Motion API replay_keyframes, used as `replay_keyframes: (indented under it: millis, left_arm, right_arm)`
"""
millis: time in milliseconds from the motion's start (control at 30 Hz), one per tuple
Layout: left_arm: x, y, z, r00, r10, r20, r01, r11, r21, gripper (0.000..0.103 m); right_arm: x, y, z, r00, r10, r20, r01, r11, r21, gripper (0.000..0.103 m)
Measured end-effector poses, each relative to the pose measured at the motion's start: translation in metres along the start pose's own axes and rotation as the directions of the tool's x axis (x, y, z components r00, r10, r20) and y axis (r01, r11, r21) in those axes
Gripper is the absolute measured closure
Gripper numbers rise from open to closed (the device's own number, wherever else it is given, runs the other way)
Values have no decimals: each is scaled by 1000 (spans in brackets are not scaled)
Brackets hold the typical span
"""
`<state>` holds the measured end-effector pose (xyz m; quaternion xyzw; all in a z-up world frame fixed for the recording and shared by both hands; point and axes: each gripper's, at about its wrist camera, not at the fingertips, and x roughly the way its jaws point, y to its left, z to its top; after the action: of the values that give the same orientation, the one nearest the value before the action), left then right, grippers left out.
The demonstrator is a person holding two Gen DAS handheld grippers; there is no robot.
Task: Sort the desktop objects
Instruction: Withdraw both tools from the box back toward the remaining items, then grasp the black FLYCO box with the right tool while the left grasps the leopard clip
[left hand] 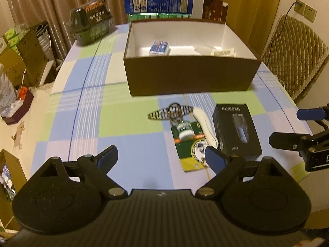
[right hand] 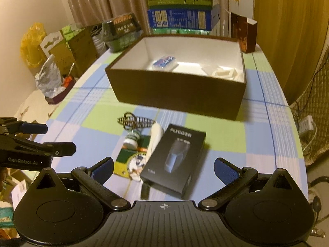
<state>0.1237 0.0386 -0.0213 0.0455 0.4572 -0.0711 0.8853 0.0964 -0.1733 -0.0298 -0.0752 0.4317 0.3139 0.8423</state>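
A: Brown box [left hand: 191, 78] first: open-topped, standing at the far side of the checked tablecloth [left hand: 123, 113], well apart from both tools. Already inside: a blue card pack [left hand: 159, 48] and some white pieces [left hand: 218, 51] towards the right wall.

B: In front of it, not yet sorted: black shaver box [right hand: 174, 160], lying flat, nearest the right gripper [right hand: 164, 166]. Spread wide, that one, gripping nothing. Same for the left gripper [left hand: 161, 156]: fingers parted, empty, hovering low over bare cloth.

A: Risks? Probably the crowding. Shaver box pressed up against the white roll [left hand: 205, 123], roll overlapping the edge of the green card [left hand: 189, 156], small jar [left hand: 185, 130] lying on that card. Hard to lift one without dragging a neighbour.

B: Likely trouble too from a wide, flat box: easy to pinch off-centre and tip on the way up. Then, perhaps, clipping the near wall of the brown box if carried too low.

A: Smallest last: striped hair clip [left hand: 170, 111], just beyond the jar. Thin, springy-looking, liable to skid away from a closing finger.

B: Surface now. Soft cloth in green, blue and lilac squares; could bunch under a sliding fingertip.

A: Room around: beige curtains [left hand: 51, 0] behind, quilted chair [left hand: 294, 57] at the right, stacked milk cartons [left hand: 158, 4] past the box, cardboard boxes [left hand: 30, 57] down at the left, a domed plastic container [left hand: 91, 20] at the far left corner of the table.
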Motion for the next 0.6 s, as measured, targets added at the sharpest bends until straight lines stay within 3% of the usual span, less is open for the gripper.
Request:
replay_keyframes:
  millis: [600]
  left_arm:
    - [10,-17,-24,997,7,-73,-7,1000,-5,14]
  right_arm:
    - [13,-8,-26,995,-9,-102,9,1000,-3,2]
